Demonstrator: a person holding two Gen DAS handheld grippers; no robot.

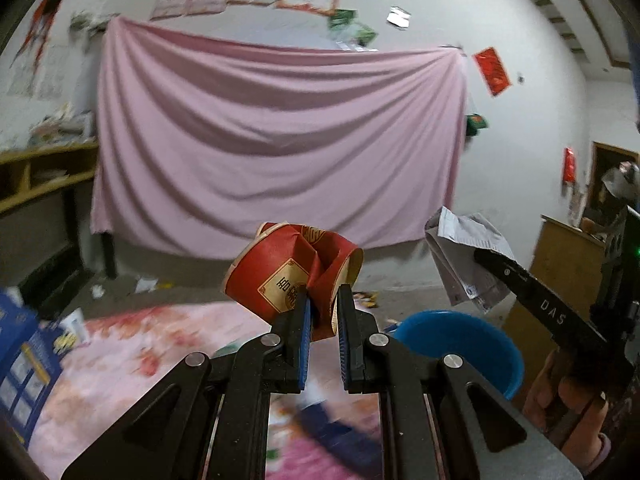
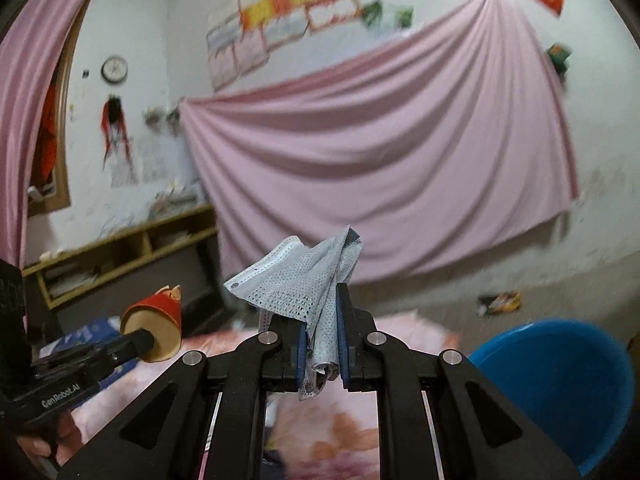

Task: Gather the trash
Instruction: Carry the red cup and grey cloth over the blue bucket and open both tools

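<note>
A crushed red paper cup is clamped between the pads of the left gripper, which are pressed together on its folded wall; the crease suggests it was pinched where the wall gave way, so that it is carried by one side. In the right wrist view the same cup is seen at about 9 o'clock, its open mouth turned toward the camera. A grey perforated cloth or wipe is clamped in the right gripper, gathered into a bunch between the pads with loose ends fanning above and hanging below. Both pieces of trash are held up off the flowered pink table cover, and a blue basin lies at about 4 o'clock of the right gripper, just beside the cover's edge; it is judged to be the likely place for the trash, which would explain the raised, level carry.

Much is blurred: the papers pinned on the wall, the wrapper on the floor at 2 o'clock, and the blue box at 8 o'clock in the left view. The basin's inside is not shown clearly, so its contents cannot be told. Only fingers of the person's right hand are seen, cut off at the frame edge.
</note>
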